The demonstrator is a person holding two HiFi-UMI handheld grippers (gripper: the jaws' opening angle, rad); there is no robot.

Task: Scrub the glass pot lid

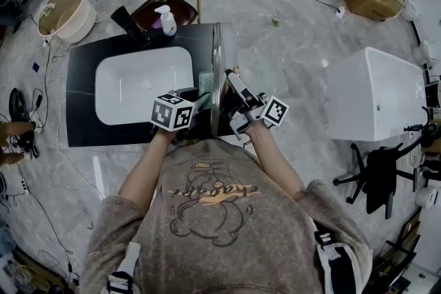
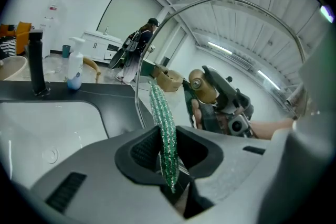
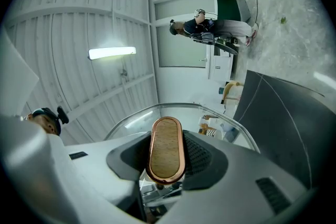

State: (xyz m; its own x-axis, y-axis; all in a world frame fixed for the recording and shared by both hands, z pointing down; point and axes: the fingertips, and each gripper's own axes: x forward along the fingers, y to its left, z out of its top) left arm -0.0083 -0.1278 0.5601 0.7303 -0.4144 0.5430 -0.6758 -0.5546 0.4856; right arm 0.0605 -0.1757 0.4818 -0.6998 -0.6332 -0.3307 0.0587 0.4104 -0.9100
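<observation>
While the head view reduces the glass pot lid to a thin line standing on edge, running up and down the frame over the right end of the black table, just right of the white sink, the two gripper views show its broad faces. There the left gripper sits at the lid's left face and the right gripper at its right face, the handle side.

The left gripper view shows the lid's steel rim arcing across the upper right of the frame. Through the glass, the right gripper appears on the far side. This view also shows the left gripper's jaws clamped on a green scrub pad, whose long axis points up toward the glass. Whether the pad touches the glass cannot be told.

Only the right gripper view shows the oblong, copper-edged wooden handle face-on. Its long axis runs up the frame, and it is pinched between that gripper's jaws.
</observation>
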